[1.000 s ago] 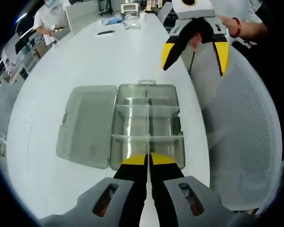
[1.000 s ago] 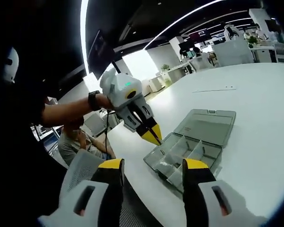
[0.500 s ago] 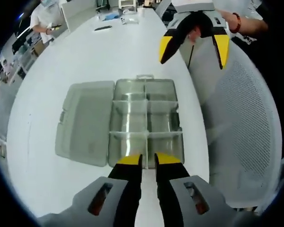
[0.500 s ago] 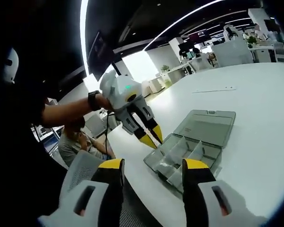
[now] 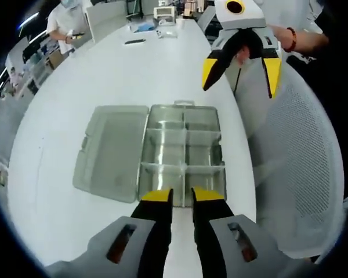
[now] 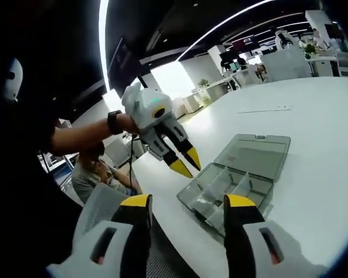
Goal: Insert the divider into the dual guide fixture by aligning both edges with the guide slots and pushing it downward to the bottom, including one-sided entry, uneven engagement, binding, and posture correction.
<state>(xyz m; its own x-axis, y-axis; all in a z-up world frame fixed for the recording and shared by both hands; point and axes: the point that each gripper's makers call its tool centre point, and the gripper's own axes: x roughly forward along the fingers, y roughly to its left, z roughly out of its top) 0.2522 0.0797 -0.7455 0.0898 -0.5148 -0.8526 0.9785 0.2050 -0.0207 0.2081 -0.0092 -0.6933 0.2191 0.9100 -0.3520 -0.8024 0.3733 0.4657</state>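
Two hand-held grippers hover empty, jaws apart; left hand-held gripper [image 5: 181, 196] nearer, organizer box [image 5: 182, 153] with seated dividers [image 5: 182, 168] just ahead, right hand-held gripper [image 5: 239, 63] beyond.

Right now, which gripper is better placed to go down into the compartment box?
Left, probably. The left gripper hangs directly over the near edge of the open compartment box, jaws slightly apart and aimed at it. The right gripper is open too, but sits off past the table edge, above the mesh chair.
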